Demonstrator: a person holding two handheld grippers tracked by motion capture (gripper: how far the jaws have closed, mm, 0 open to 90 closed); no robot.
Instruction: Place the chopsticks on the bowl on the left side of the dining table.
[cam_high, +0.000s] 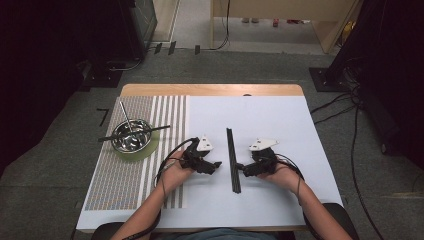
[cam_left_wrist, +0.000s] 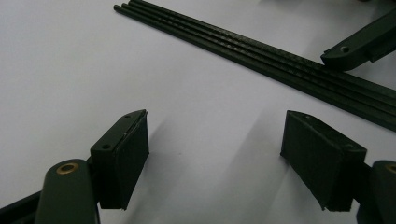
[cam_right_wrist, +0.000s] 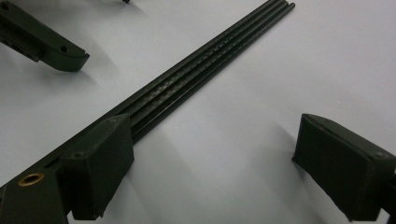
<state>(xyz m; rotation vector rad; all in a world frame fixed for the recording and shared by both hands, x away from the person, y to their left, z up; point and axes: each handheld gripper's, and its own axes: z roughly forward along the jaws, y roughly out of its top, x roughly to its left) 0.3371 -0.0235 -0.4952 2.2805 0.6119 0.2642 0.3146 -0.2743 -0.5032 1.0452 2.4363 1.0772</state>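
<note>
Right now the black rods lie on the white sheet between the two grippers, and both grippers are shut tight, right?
Not quite. The black rods do lie between them, but the left gripper and right gripper are open: each gripper view shows its jaws wide apart over bare sheet.

A: High view sits above the person's side, looking forward and down over the whole table (cam_high: 300, 200).

B: Both gripper views ride low and close, facing each other across the same black rods (cam_left_wrist: 261, 51) (cam_right_wrist: 205, 60).

steel bowl (cam_high: 131, 136) on green coaster (cam_high: 150, 149)
</note>
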